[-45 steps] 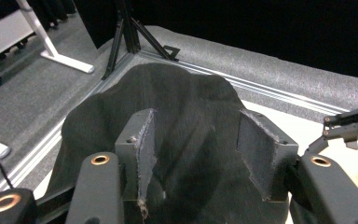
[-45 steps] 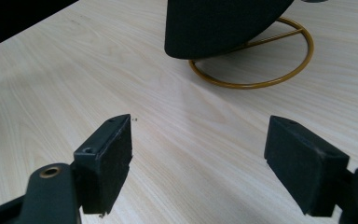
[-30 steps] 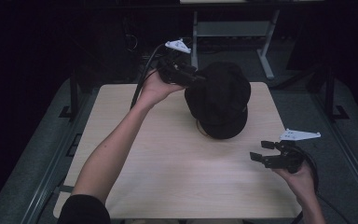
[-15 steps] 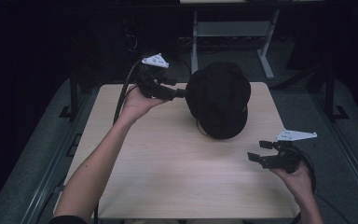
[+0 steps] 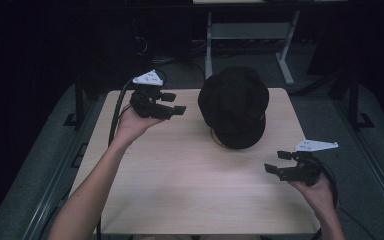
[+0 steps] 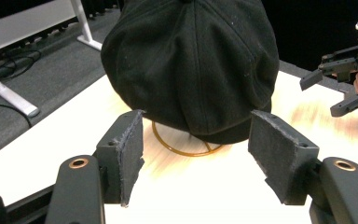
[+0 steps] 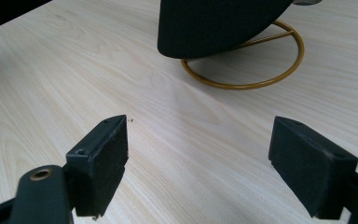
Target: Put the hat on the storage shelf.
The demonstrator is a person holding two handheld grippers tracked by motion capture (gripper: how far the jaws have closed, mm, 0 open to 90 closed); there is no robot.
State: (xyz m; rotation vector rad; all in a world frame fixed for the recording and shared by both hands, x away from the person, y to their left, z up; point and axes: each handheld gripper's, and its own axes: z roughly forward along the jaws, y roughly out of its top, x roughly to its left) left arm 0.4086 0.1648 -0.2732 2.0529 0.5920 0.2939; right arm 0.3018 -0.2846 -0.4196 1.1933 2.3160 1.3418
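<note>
High view shows a black cap (image 5: 234, 106) sitting on a gold wire stand (image 5: 219, 142) toward the far middle of the wooden table (image 5: 180, 185); the left gripper (image 5: 172, 103) hangs above the table to the cap's left, well apart from it, and the right gripper (image 5: 277, 161) hovers over the near right corner, apart from the cap too. Left gripper view looks straight at the cap (image 6: 191, 65) over the ring of the stand (image 6: 184, 148); its jaws are spread with nothing between the pads (image 6: 129, 154), and they have just been opening a little further; the right gripper (image 6: 340, 88) shows at the far side of that view. Right gripper view has its jaws spread wide as well, empty, pointing at bare wood, with the cap's edge (image 7: 214, 28) and the stand's ring (image 7: 247, 70) ahead.

Judging the risks: the cap only rests on a light wire stand, so a sideways nudge from either gripper could tip stand and cap together, or slide the ring across the smooth wood; a pinch taken low could catch the wire with the cloth and drag the stand along; soft fabric gripped at one edge may sag and slip from the pads; with both grippers closing in from opposite sides, the jaws could also knock each other.
</note>
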